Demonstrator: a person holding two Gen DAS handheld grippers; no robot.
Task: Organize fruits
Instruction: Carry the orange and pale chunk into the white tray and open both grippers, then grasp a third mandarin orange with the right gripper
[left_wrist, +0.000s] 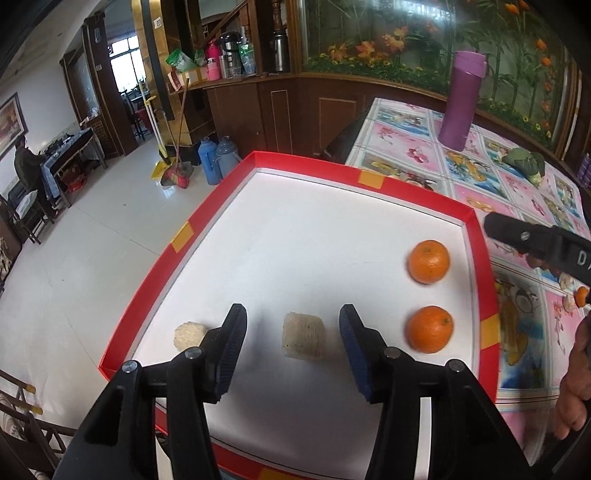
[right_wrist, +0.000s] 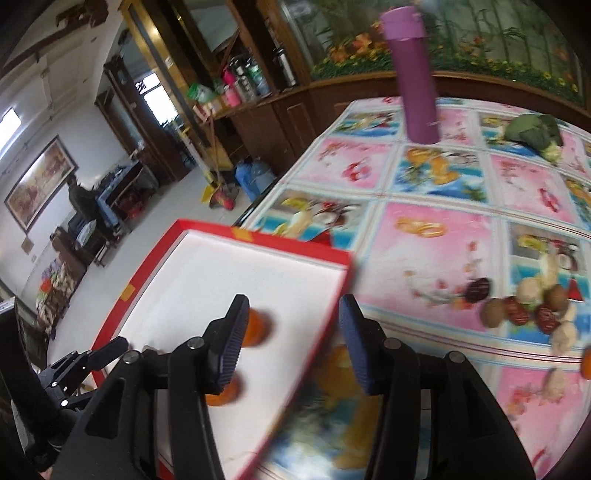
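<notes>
Left gripper (left_wrist: 293, 341) spread wide, empty, straddling a pale fruit piece (left_wrist: 303, 340) lower centre of the red-rimmed tray (left_wrist: 484, 280); two oranges (left_wrist: 429, 261) sit right. Right gripper (right_wrist: 293, 341) agape, empty; loose fruit pile (right_wrist: 532, 306) lies far right, nearer it.

The tray (left_wrist: 484, 266) is showing a red rim with yellow-orange tape patches and a plain white floor. Two oranges (left_wrist: 429, 261) (left_wrist: 430, 328) are glowing bright orange on it, beside two pale beige, netted-looking pieces (left_wrist: 303, 335) (left_wrist: 189, 334). The worktop's cloth (right_wrist: 436, 236) is displaying pink and blue squares printed with fruit and flowers. A flask (right_wrist: 415, 74) is standing out in purple. Both claws (left_wrist: 293, 341) (right_wrist: 293, 341) are showing black bodies with dark blue ribbed pads (left_wrist: 351, 347).
</notes>
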